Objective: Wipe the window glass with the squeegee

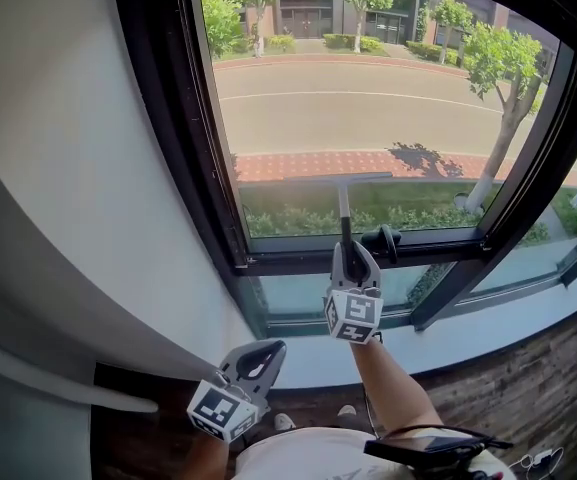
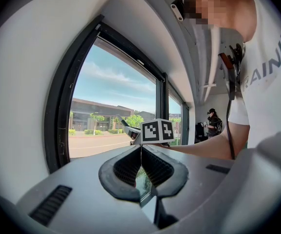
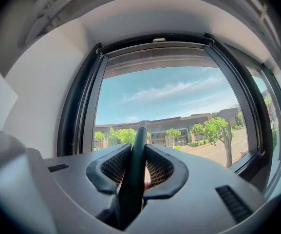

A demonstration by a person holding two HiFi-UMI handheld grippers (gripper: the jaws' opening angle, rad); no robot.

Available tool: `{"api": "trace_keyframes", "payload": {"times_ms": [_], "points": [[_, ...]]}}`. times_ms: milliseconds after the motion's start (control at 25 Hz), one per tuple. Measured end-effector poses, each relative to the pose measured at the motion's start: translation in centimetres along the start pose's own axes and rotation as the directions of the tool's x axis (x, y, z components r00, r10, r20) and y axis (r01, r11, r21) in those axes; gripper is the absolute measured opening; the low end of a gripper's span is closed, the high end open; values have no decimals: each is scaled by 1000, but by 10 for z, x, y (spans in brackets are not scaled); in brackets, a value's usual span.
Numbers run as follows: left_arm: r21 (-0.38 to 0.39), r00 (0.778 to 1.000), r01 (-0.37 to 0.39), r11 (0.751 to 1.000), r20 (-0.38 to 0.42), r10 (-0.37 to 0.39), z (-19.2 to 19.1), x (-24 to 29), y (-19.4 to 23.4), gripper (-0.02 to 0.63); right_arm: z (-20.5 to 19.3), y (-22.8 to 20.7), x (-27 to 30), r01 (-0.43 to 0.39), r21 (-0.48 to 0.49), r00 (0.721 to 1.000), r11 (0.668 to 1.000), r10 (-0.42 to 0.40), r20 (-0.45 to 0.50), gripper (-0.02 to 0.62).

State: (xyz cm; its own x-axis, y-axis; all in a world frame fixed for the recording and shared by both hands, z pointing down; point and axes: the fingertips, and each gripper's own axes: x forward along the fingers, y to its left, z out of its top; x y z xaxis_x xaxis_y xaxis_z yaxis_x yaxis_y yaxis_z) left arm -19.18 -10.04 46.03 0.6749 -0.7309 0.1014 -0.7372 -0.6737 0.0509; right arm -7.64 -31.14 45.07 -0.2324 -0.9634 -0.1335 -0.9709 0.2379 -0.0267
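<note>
**A:** ok, starting closest in, what's the left gripper up to?

**B:** not much tbh. It's a grey plastic body with a marker cube, hanging low near the person's waist. In its own view the two black ribbed pads sit tip to tip with nothing between them.

**A:** and the right gripper?

**B:** higher up, just in front of the lower frame rail, on an outstretched bare forearm. Its jaws are clamped on the dark round handle of the T-shaped squeegee. The handle runs straight up between the mesh-textured pads.

**A:** where's the blade?

**B:** it's a thin pale horizontal bar against the lower part of the clear window glass, with the stem upright. Can't tell if the edge actually touches the glass.

**A:** anything in the way?

**B:** a black lever-shaped window latch sits on the rail just right of the gripper's tips. There's a thick dark window frame all round and a smooth white wall on the left. A white sill sits above the dark wood-plank floor.

**A:** outside?

**B:** grey road, brick-red pavement, leafy trees and a low building. The handle's bottom end is buried in the gripper. The left gripper view also shows another person far off, too small to make out.
</note>
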Motion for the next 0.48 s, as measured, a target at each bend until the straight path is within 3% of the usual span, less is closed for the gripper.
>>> {"api": "trace_keyframes", "payload": {"times_ms": [480], "points": [[-2, 1000, 8, 1000, -15, -8, -3, 2, -3, 21, -52, -4, -11, 14, 7, 995, 1000, -14, -100, 100]]}}
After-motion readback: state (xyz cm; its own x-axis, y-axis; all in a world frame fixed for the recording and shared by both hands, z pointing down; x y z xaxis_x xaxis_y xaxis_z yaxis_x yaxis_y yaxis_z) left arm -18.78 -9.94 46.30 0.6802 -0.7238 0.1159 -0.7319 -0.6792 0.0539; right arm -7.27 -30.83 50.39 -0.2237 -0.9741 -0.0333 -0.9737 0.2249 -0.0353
